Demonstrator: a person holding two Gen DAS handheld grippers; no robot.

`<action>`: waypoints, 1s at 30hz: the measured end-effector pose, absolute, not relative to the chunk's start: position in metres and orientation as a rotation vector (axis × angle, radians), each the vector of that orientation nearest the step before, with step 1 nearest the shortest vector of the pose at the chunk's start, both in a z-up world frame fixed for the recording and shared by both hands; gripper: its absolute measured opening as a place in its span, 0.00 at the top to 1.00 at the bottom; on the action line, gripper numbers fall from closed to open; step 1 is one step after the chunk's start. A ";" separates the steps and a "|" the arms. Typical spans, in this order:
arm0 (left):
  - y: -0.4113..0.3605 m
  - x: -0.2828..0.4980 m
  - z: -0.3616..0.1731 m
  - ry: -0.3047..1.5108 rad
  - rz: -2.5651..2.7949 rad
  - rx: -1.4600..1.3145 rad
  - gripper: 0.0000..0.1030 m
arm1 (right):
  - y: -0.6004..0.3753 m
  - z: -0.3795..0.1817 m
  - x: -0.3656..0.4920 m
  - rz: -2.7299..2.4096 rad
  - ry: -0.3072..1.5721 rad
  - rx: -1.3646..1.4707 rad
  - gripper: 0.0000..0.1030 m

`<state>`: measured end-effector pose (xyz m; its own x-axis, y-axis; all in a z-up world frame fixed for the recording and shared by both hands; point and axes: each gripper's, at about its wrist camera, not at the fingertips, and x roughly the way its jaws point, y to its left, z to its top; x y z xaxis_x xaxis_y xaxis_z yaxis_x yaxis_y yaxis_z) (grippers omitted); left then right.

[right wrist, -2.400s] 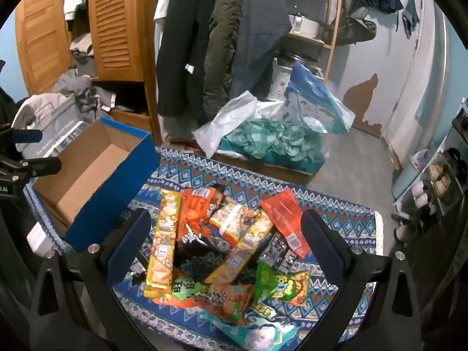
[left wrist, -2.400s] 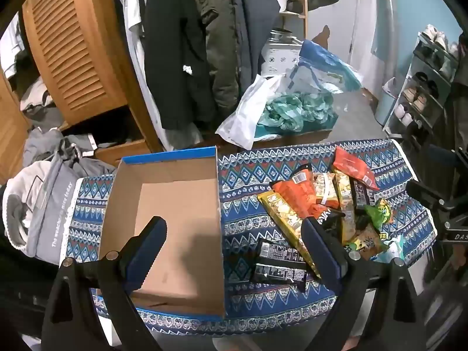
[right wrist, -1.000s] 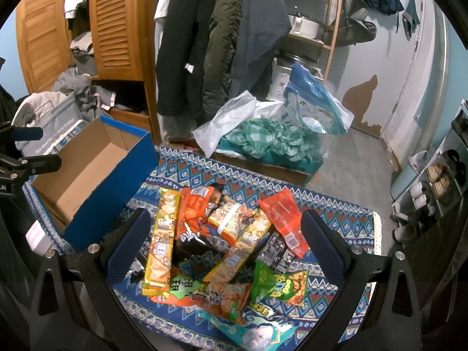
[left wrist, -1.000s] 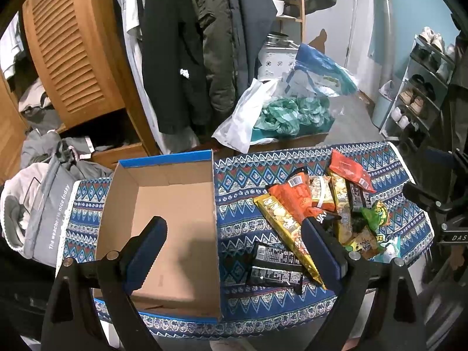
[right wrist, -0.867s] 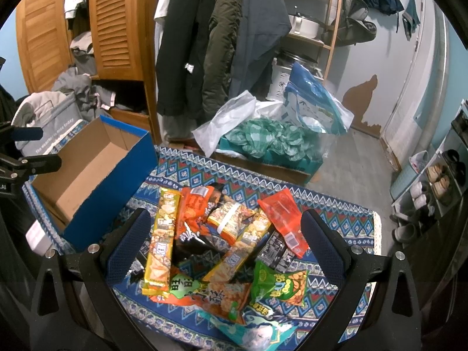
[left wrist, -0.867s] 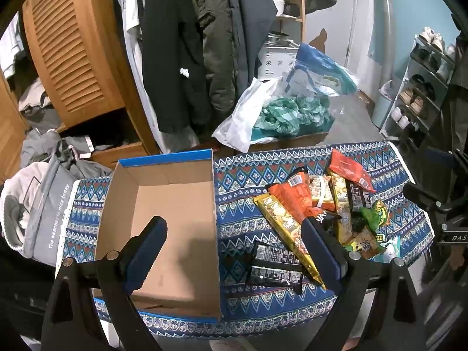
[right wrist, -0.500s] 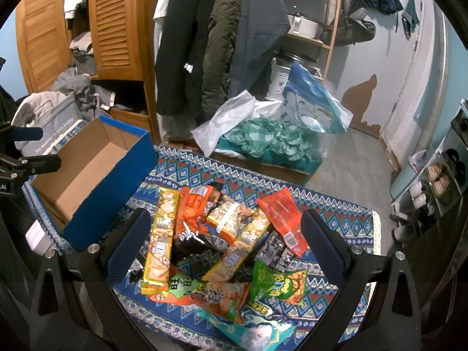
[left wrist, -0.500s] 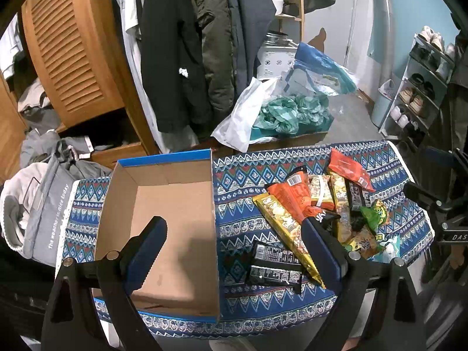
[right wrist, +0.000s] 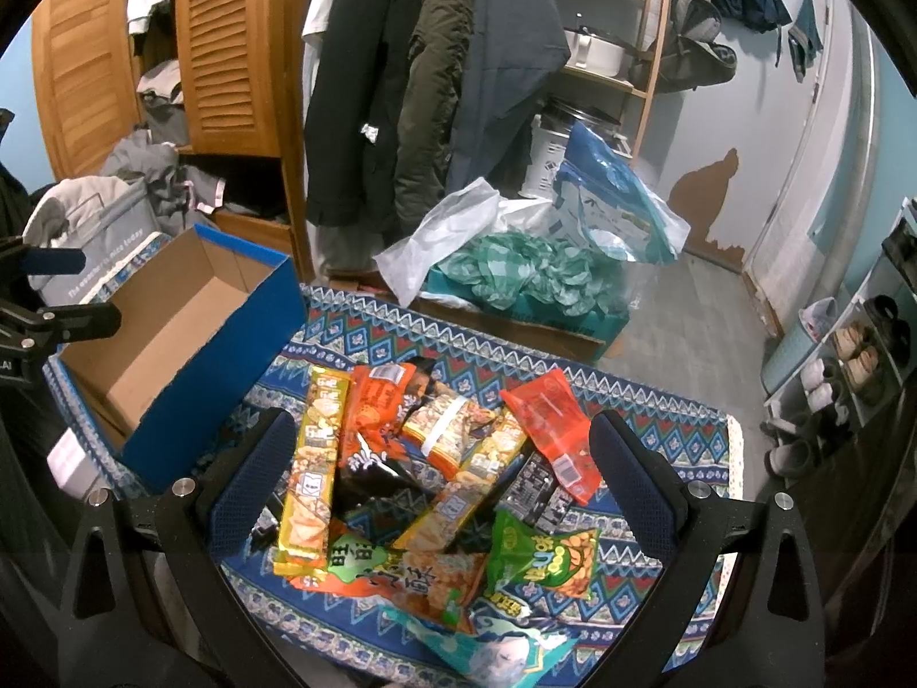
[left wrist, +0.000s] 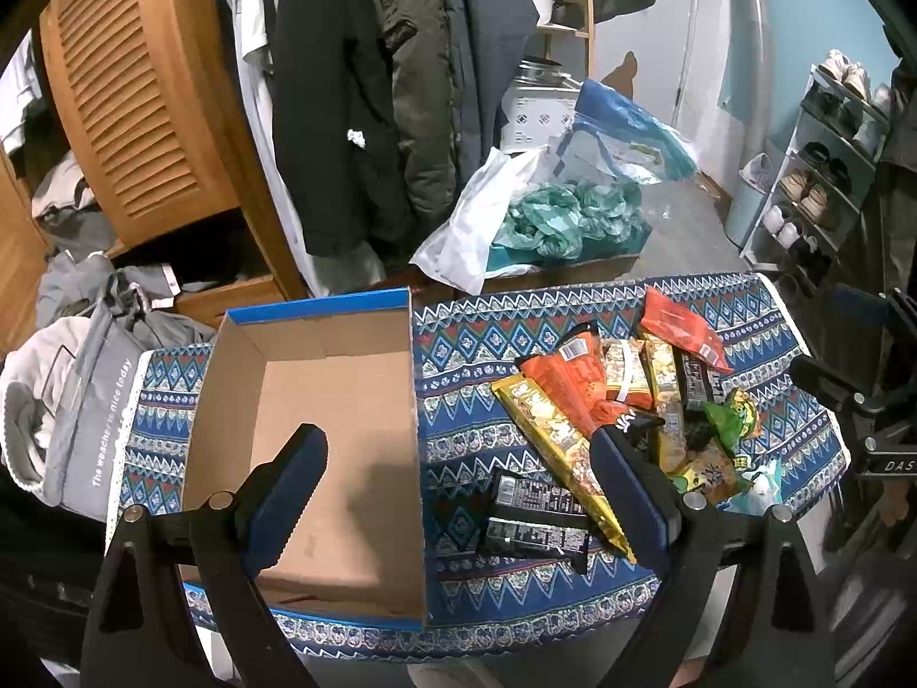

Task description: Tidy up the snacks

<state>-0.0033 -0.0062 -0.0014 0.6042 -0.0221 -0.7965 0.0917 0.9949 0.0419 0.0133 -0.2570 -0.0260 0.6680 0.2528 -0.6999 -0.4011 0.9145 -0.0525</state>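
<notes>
An empty cardboard box with blue outer walls (left wrist: 321,401) stands on the left of a patterned blue cloth (left wrist: 458,355); it also shows in the right wrist view (right wrist: 172,332). A pile of snack packets lies to its right: a long yellow packet (right wrist: 315,458), an orange packet (right wrist: 375,413), a red packet (right wrist: 553,430), a green packet (right wrist: 539,556) and black bars (left wrist: 533,510). My left gripper (left wrist: 458,458) is open and empty, above the box's right wall. My right gripper (right wrist: 441,464) is open and empty, above the snack pile.
Hanging coats (right wrist: 401,86) and a wooden louvred wardrobe (left wrist: 143,114) stand behind the table. A box of plastic bags (right wrist: 516,281) sits on the floor beyond. A shoe rack (left wrist: 825,172) is at the right, a grey laundry bag (left wrist: 74,401) at the left.
Both views have shifted only slightly. The box and the snacks lie as before, and both grippers stay open.
</notes>
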 end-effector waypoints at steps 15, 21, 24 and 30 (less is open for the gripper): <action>-0.011 0.000 -0.004 0.940 -0.074 0.088 0.09 | -0.264 -0.028 0.014 0.368 0.755 -0.211 0.02; -0.013 0.002 -0.007 0.954 -0.074 0.092 0.09 | -0.275 -0.037 0.016 0.361 0.764 -0.219 0.02; -0.013 0.003 -0.010 0.967 -0.078 0.085 0.09 | -0.280 -0.040 0.015 0.355 0.775 -0.219 0.02; -0.018 0.006 -0.017 0.982 -0.067 0.102 0.09 | -0.291 -0.045 0.018 0.322 0.793 -0.216 0.02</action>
<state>0.0063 -0.0184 -0.0171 0.5539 -0.0110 -0.8325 0.1028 0.9932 0.0553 0.0185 -0.2912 -0.0447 0.6567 0.2018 -0.7266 -0.3620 0.9296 -0.0690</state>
